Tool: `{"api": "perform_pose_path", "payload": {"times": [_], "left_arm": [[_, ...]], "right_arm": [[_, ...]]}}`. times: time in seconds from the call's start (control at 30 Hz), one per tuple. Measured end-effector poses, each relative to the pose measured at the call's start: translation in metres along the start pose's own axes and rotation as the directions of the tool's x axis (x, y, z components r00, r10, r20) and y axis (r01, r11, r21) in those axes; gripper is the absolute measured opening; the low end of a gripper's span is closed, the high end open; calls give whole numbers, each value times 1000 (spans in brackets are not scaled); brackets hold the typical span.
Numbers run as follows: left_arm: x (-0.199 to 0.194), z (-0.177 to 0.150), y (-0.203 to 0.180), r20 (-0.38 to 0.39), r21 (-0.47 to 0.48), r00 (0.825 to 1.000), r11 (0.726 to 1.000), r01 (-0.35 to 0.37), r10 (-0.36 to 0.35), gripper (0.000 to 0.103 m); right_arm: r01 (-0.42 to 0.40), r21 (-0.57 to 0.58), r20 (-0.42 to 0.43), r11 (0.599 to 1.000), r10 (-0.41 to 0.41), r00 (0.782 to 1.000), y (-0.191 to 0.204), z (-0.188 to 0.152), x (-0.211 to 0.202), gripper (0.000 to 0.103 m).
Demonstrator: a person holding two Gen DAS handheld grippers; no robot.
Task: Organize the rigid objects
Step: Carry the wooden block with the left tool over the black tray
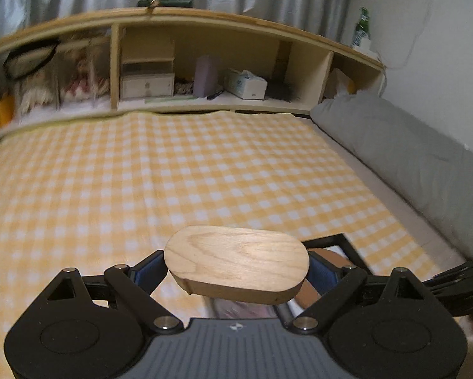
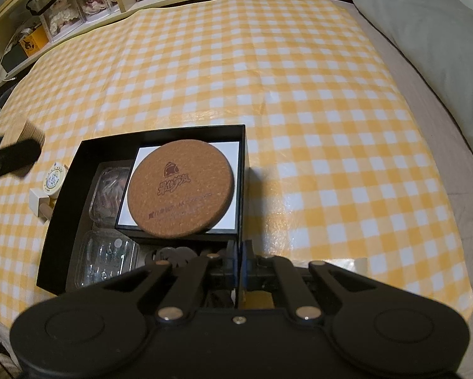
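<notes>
My left gripper (image 1: 238,271) is clamped on the wooden oval block (image 1: 238,260) by its two ends, carried above the checked cloth (image 1: 173,173); my right gripper (image 2: 240,263) has its jaws together, apparently pinching the near right wall of the black box (image 2: 244,158); I should bring the block over level and set it left of the cork coaster (image 2: 181,188), easing off only once it rests; left gripper tips gently downward, right points steeply down.
</notes>
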State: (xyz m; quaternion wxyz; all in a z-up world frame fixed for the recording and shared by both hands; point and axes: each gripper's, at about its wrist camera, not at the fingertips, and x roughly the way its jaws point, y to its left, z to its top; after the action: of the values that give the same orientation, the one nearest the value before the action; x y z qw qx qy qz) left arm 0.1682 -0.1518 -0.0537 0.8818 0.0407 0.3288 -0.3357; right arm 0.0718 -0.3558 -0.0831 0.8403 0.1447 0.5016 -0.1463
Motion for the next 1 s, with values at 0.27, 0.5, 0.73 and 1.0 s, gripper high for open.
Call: {"api": "perform_pose_path", "payload": {"times": [0.27,0.5,0.73,1.0], "left_arm": [[-18,-34,-28,-19,-158,1000,987,-1,-2,92],[-20,-56,-45,-27,-222,999,975,-26,20,92],[-11,-64,-41,-63,-261,997,963,-65,50,92],[-7,-65,-41,-79,-277,995,958,-72,52,92]], "right_arm": [[2,-2,0,1000,-2,1000,1,0,0,3],[3,-8,0,1000,-3,1000,-2,0,0,3],[3,-7,0,1000,-3,1000,0,0,0,3],[4,-8,0,1000,-4,1000,1,0,0,3]]}}
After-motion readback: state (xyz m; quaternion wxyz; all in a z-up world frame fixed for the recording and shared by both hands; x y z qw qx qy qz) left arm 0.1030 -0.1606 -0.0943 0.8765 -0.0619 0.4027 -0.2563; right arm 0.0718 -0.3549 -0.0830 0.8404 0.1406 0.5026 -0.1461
